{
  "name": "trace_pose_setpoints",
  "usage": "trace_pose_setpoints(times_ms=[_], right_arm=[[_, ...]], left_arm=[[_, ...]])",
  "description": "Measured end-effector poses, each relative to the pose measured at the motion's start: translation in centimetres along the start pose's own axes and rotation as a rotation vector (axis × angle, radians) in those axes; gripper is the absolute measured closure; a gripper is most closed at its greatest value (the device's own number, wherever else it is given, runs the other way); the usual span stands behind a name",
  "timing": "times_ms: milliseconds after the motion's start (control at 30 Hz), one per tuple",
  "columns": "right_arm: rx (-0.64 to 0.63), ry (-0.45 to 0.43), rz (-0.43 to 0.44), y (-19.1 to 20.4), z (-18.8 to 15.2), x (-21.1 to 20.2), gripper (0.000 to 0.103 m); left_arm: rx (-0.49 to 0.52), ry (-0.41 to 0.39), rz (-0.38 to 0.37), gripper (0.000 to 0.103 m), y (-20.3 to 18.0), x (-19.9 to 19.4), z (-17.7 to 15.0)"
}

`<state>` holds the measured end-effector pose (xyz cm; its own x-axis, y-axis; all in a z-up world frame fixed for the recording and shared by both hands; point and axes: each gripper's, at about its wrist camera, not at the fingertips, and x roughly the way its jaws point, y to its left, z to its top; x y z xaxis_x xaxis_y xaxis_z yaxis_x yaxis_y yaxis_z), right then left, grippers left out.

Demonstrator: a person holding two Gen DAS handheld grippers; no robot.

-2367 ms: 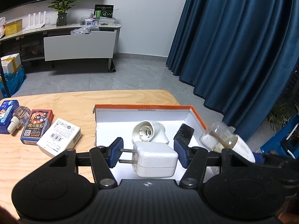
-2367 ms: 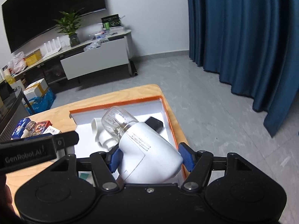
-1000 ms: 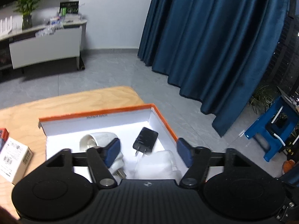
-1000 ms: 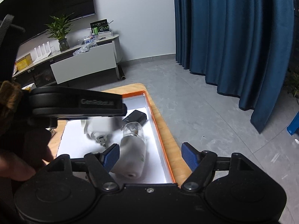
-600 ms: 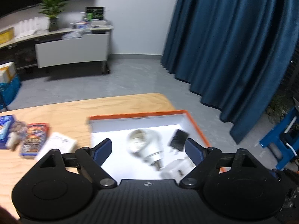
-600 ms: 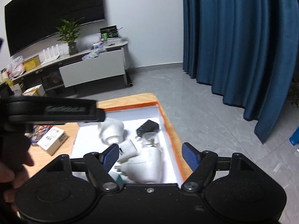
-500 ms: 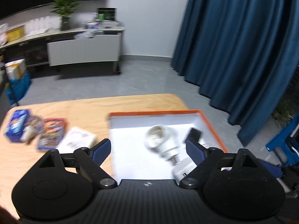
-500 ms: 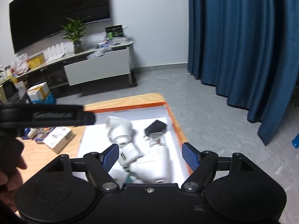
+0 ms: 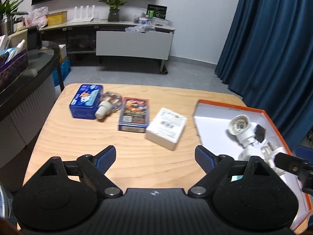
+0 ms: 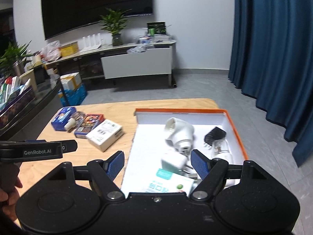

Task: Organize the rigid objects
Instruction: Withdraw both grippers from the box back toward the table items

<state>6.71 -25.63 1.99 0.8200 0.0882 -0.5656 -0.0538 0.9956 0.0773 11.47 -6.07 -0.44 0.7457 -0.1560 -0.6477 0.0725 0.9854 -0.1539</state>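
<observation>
My left gripper is open and empty over bare wood of the table. Ahead of it lie a blue tin, a glass bottle with a white cap, a red card box and a white box. My right gripper is open and empty above the near edge of the orange-rimmed box. Inside lie a white lamp socket, a black charger, a white charger, a white device with a clear bottle and a teal-and-white packet.
The orange-rimmed box sits at the table's right end, close to the edge. A dark counter stands left of the table. Blue curtains hang on the right. A person's hand holds the left gripper's handle.
The left gripper let go of the white charger in the box, opened and swung left over the table. The right gripper released the white device into the box and drew back.
</observation>
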Motion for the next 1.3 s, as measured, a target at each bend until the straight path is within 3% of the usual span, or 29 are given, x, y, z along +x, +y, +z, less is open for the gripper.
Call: trace_pose_setpoints(times_ms=[200, 367, 633, 967, 1133, 1300], right_arm=[[-0.018, 0.027, 0.048, 1.4, 0.4, 1.3, 0.015], [-0.027, 0.051, 0.089, 3.1, 0.7, 3.2, 0.015], [-0.072, 0.073, 0.111, 5.2, 0.8, 4.8, 0.015], [-0.086, 0.085, 0.073, 5.1, 1.3, 6.7, 0.015], [-0.077, 0.095, 0.064, 5.0, 1.5, 7.7, 0.015], [-0.057, 0.120, 0.088, 5.8, 1.9, 8.9, 0.015]], left_arm=[[-0.017, -0.010, 0.027, 0.013, 1.4, 0.8, 0.4], [-0.065, -0.022, 0.095, 0.012, 5.1, 1.0, 0.2], [-0.163, -0.041, 0.206, 0.012, 11.0, 3.4, 3.7], [-0.085, 0.004, 0.199, 0.012, 12.3, 9.9, 6.3], [-0.075, 0.025, 0.224, 0.010, 13.7, 11.2, 5.9], [-0.055, 0.015, 0.188, 0.009, 14.0, 12.4, 6.6]])
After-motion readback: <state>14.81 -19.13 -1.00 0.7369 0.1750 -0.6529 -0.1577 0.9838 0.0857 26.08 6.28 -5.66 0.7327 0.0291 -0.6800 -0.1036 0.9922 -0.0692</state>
